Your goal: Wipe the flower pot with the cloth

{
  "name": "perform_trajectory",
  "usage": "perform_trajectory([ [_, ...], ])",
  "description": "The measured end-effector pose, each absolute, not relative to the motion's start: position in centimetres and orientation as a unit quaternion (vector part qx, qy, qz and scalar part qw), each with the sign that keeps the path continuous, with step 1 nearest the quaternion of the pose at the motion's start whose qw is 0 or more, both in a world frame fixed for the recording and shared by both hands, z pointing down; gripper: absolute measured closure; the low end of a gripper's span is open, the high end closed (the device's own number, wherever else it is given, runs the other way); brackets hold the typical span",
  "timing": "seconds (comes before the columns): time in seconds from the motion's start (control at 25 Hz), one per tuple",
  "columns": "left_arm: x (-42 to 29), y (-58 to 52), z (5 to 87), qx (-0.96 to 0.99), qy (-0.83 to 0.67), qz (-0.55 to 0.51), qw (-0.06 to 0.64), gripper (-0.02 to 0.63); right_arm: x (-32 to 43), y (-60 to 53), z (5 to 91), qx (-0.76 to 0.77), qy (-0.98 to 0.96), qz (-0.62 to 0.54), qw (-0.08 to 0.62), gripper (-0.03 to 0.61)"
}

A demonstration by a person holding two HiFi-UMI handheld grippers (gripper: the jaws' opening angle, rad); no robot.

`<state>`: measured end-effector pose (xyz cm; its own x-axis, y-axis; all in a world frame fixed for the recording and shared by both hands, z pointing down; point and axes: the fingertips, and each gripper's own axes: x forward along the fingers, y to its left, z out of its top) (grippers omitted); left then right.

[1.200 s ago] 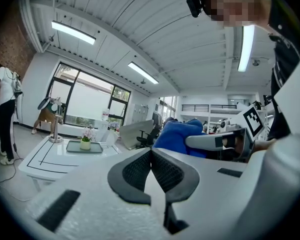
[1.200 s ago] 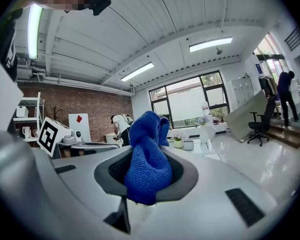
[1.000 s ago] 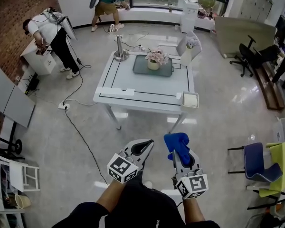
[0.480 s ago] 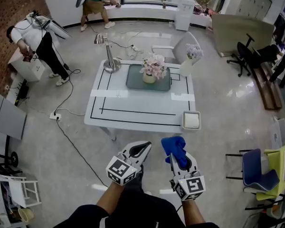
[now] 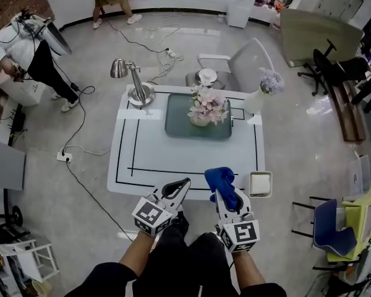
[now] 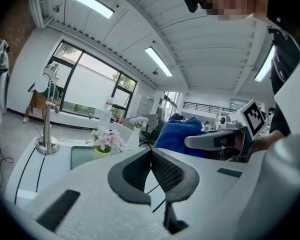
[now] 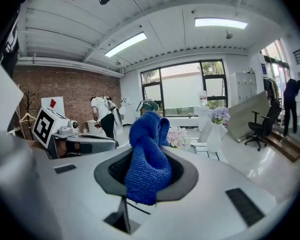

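while both grippers hover at the near edge of the worktop (image 5: 173,156), the flower pot (image 5: 200,120) stands upright on the grey tray (image 5: 176,127) toward the middle of the far edge, well apart from either.

right gripper (image 5: 224,193): fingers clamped on the blue cloth (image 5: 222,180), a bunched wad standing up past the tips.

left gripper (image 5: 182,187): fingers closed together, nothing between them.

key relation: the pot lies ahead of the cloth-holding fingers and a shade to their left, across most of the worktop's depth. the left gripper sits about as far off.

the pot's long axis is vertical and the blooms overhang its rim. judged approach: reach forward over the near edge and come in low at the side wall, under the flowers. wiping not yet begun.
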<state>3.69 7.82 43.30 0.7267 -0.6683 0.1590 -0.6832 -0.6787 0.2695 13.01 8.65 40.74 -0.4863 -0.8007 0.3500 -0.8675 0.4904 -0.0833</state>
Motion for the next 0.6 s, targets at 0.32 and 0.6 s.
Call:
perform_trajectory([
  [0.32, 0.1, 2.3, 44.9, 0.902, -0.395, 0.034, 0.174, 0.606, 8.4, 2.6, 43.1, 0.463, -0.862, 0.134, 0.154, 0.492],
  [0.6, -1.1, -1.6, 45.6, 0.893, -0.413, 0.032, 0.177, 0.606, 6.8, -1.8, 44.8, 0.439, -0.874, 0.131, 0.163, 0.492],
])
